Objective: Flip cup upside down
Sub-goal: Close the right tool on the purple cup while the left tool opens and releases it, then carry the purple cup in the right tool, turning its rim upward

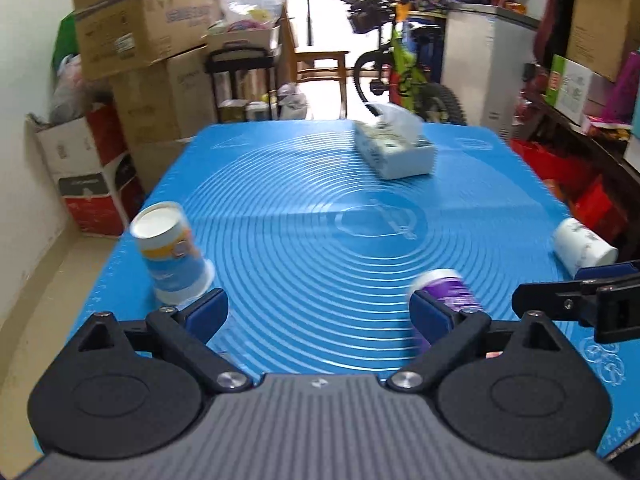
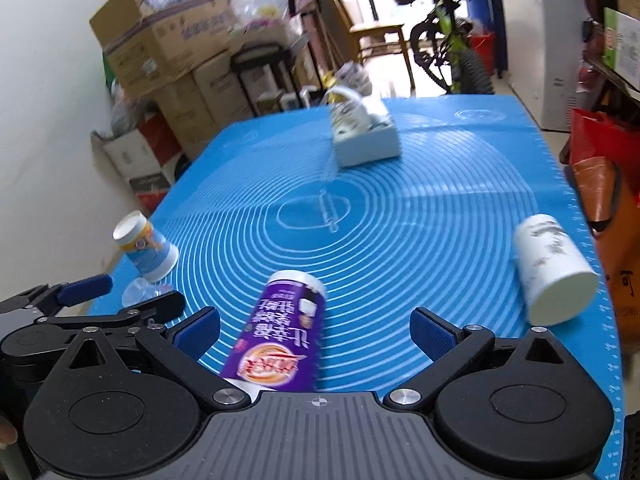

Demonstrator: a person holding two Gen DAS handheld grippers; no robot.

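Three paper cups stand upside down on the blue mat (image 1: 312, 208). A blue and yellow cup (image 1: 170, 252) is at the left, just beyond my left gripper's left finger; it also shows in the right wrist view (image 2: 146, 246). A purple cup (image 2: 280, 332) stands between the open fingers of my right gripper (image 2: 316, 332), touching neither; in the left wrist view the purple cup (image 1: 450, 290) is behind the right finger. A white cup (image 2: 552, 264) is at the right, also in the left wrist view (image 1: 584, 246). My left gripper (image 1: 318, 312) is open and empty.
A white tissue box (image 1: 394, 148) sits at the far side of the mat. Stacked cardboard boxes (image 1: 148, 40) stand at the left, a bicycle (image 1: 404, 76) beyond the table, shelves (image 1: 592, 92) at the right. A crumpled clear wrapper (image 2: 140, 290) lies near the mat's left edge.
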